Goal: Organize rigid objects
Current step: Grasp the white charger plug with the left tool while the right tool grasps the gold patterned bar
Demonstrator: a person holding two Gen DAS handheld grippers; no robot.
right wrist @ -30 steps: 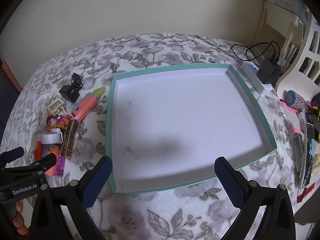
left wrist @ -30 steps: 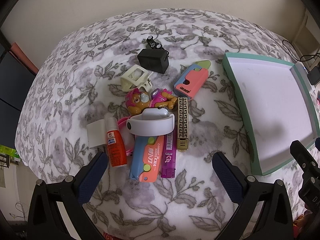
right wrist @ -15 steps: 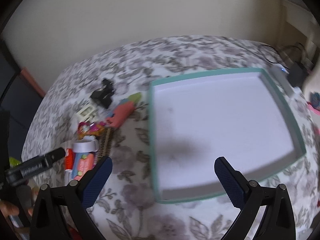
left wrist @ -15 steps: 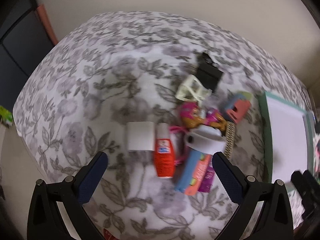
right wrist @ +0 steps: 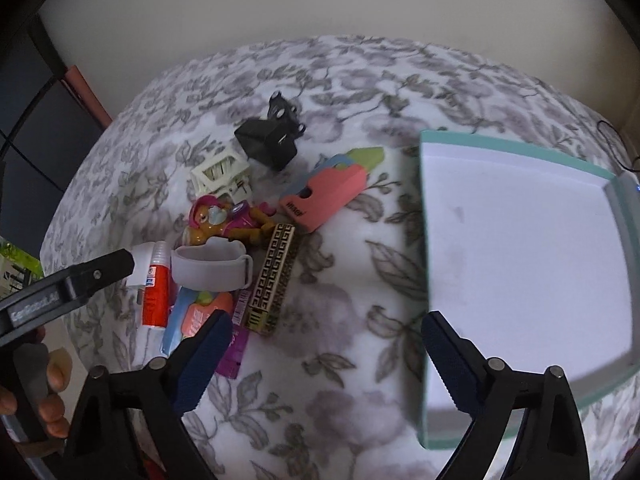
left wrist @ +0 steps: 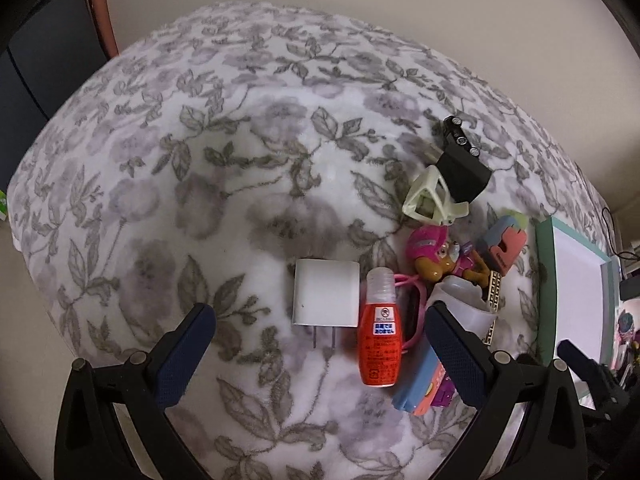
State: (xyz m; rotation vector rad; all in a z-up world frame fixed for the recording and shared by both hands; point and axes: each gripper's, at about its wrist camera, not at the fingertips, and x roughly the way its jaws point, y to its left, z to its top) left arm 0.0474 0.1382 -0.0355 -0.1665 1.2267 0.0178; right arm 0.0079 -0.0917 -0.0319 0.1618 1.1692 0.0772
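- Nothing looks sorted yet: the teal-rimmed tray [right wrist: 424,208] on the right shows only its bare white floor, as far as both views reach.
- All the small things lie in one heap on the flower-patterned bed cover [left wrist: 192,184], left of the tray.
- At the far end of the heap sit a black adapter [right wrist: 267,145] and a cream plastic frame [right wrist: 221,175], touching or nearly so.
- In the middle lie a pink toy figure [right wrist: 224,222] and a pink and blue foam block [right wrist: 325,195]; a gold-patterned bar [right wrist: 273,280] lies nearer.
- At the near left are a white plug [left wrist: 325,293] and, just beside it, a red bottle [left wrist: 379,340] lying on its side, cap pointing away.
- A white band [right wrist: 213,265] rests on top of a blue and orange case [left wrist: 420,384] and a purple item I cannot identify.
- So the whole job remains, judged from the tray: each piece has to be carried right and set inside.
- The left gripper [left wrist: 320,346] has its jaws wide apart and holds nothing; the plug and bottle lie between its fingers in the view, and I cannot tell whether it touches either.
- The right gripper [right wrist: 326,354] is likewise spread wide with nothing in it, hovering over bare cover between the heap and the tray's left rim.
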